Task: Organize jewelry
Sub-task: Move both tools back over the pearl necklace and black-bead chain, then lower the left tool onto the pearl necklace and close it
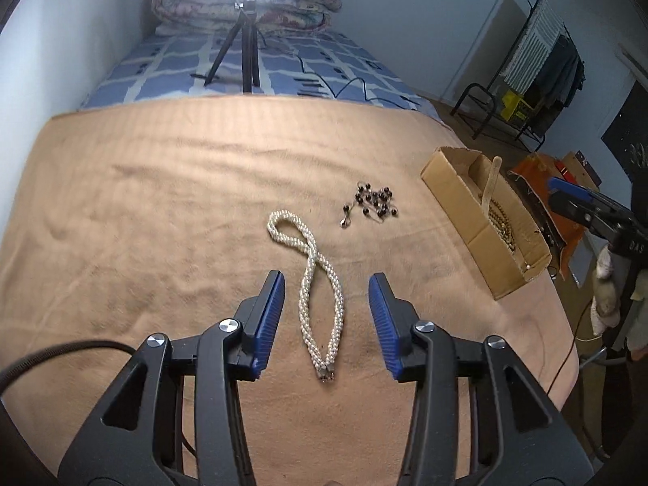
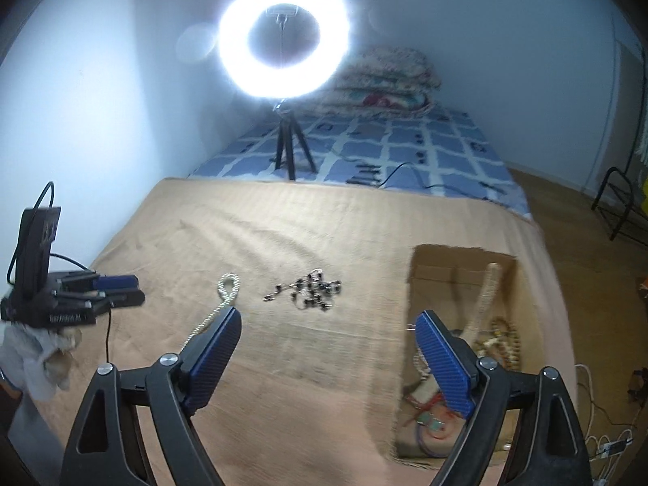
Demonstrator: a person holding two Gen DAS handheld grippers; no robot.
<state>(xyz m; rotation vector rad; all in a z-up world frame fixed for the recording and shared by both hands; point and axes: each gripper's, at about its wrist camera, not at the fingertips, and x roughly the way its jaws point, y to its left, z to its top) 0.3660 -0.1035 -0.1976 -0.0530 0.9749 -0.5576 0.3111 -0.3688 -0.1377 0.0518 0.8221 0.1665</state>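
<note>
Left gripper [image 1: 327,283] released, straddling pearl necklace [image 1: 314,283] for pickup; right gripper [image 2: 328,322] released near cardboard box [image 2: 437,267], probably awaiting drop-off.

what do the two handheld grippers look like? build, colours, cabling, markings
Both match: black plastic linkage frames with silver pivot screws and ribbed blue pads. The left gripper trails a black braided cable. Seen from the right gripper, the left unit carries a black box, thin black cable and small white lettering, unreadable here.
</note>
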